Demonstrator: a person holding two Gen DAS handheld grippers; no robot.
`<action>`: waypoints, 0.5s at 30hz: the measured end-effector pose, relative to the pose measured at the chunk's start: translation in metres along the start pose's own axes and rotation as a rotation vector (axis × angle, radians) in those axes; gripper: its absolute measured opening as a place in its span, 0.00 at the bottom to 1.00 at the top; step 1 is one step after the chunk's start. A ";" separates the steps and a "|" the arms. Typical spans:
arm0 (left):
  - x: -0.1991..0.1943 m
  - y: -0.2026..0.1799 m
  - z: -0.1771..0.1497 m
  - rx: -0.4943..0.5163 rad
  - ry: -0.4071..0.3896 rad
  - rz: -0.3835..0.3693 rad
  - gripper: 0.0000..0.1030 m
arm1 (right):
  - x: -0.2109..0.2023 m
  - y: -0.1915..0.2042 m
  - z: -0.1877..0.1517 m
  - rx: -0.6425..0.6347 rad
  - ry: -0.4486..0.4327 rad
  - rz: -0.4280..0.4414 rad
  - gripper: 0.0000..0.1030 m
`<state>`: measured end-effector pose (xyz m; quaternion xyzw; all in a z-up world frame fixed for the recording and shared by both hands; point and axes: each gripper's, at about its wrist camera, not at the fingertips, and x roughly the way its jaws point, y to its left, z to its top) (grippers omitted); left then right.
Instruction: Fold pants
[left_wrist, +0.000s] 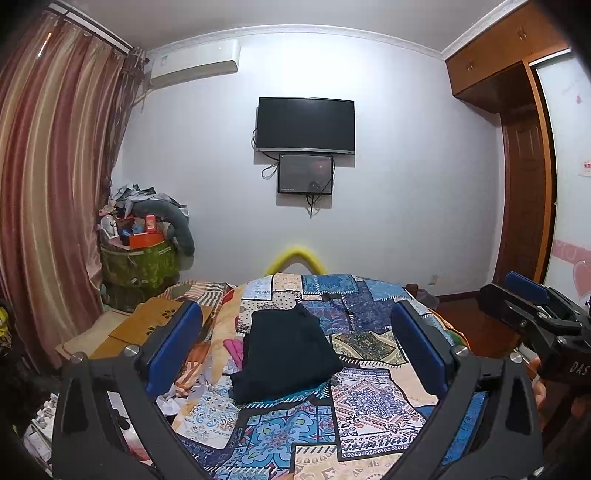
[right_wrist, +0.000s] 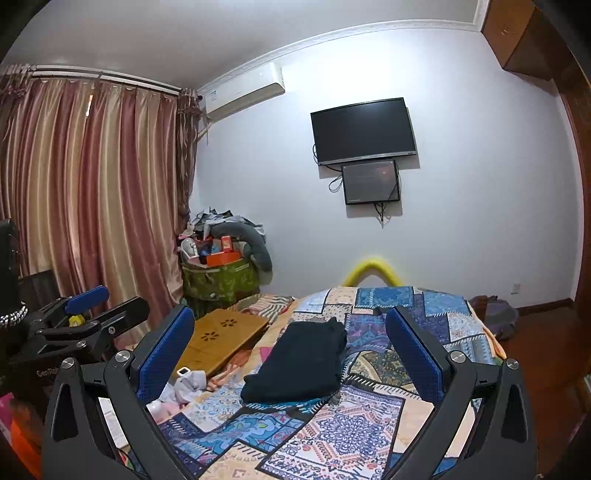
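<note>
You held both tools, left tool (left_wrist: 295, 354) and right tool (right_wrist: 291, 354), wide open and empty above the bed (left_wrist: 369, 402); the pants (left_wrist: 286, 356) lay apparently fully folded

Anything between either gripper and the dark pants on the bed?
Nothing visible. The pants lie folded on the patchwork bedspread, framed between the open fingers of the left gripper and likewise the right gripper. Only bare bedspread lies in front of them. The wooden lap tray sits off to the left.
</note>
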<state>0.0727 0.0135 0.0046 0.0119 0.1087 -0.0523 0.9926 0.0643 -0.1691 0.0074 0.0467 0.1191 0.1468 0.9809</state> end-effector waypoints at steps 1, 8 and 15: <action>0.000 0.000 0.000 0.001 0.001 -0.003 1.00 | 0.000 0.000 0.000 0.001 0.000 0.000 1.00; 0.000 -0.003 -0.001 0.003 -0.007 -0.002 1.00 | 0.000 0.000 0.000 0.003 0.002 -0.007 1.00; 0.004 0.000 -0.004 -0.011 0.006 -0.025 1.00 | 0.002 -0.001 -0.001 0.010 0.011 0.000 1.00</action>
